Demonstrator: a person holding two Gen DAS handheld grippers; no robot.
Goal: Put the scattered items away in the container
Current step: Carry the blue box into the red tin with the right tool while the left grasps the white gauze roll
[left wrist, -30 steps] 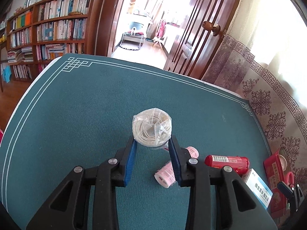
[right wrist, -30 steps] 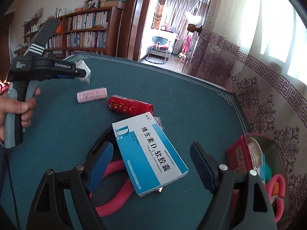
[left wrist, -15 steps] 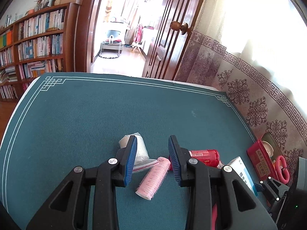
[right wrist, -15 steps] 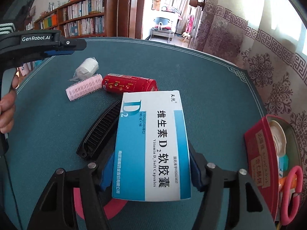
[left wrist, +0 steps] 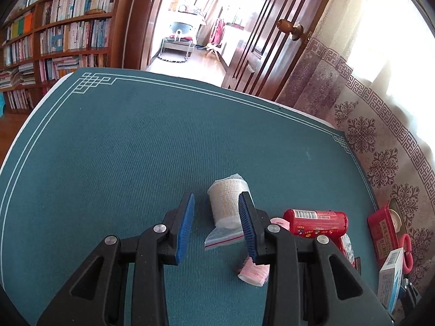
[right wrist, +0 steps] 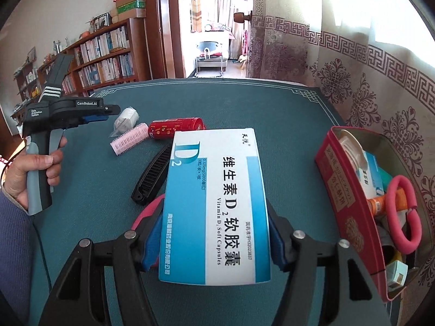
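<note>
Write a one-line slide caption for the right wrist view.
Right hand-held gripper clamps a blue-and-white vitamin D2 box beside the red tin on the green table mat.

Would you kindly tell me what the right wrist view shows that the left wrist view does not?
Only the right wrist view shows the black comb, the hand holding the left tongs, and the right tongs clamping the vitamin box. Only the left shows the open left tongs from behind. Both show the bagged white roll, pink roller, red can and red tin.
</note>
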